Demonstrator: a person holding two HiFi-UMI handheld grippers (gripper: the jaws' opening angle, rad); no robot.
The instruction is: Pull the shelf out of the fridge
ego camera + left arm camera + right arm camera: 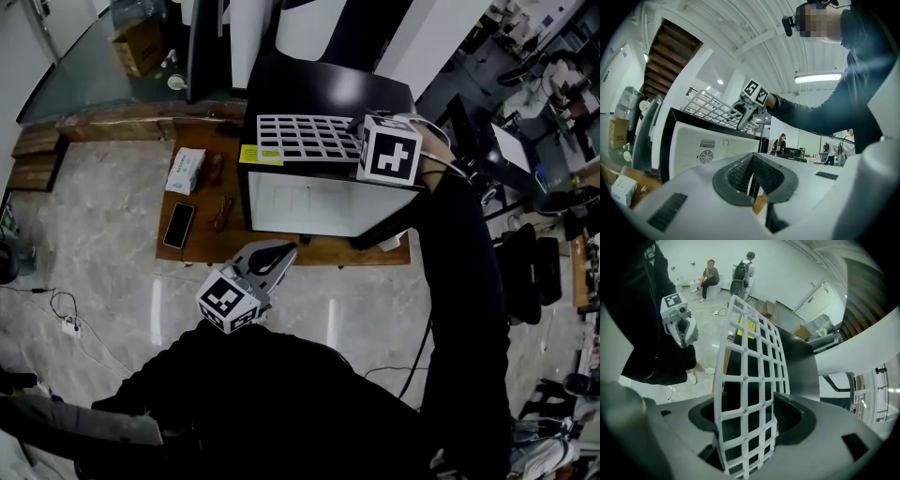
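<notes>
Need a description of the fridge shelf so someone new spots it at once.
Start at the small black-topped fridge on the low wooden table. The shelf lies flat on the fridge's top. It is the only white open-grid panel; the phone and tissue pack lie lower, on the table.

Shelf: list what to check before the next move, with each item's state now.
1. The shelf is out of the fridge and lies on its top: ok.
2. The right claw has its jaws apart, no grip: ok.
3. The right claw is clear of the shelf: not ok, the grid's end stands between its jaws.
4. The shelf sits steady on its own: cannot tell.
5. The left claw is shut, empty and away from the fridge: ok.
</notes>
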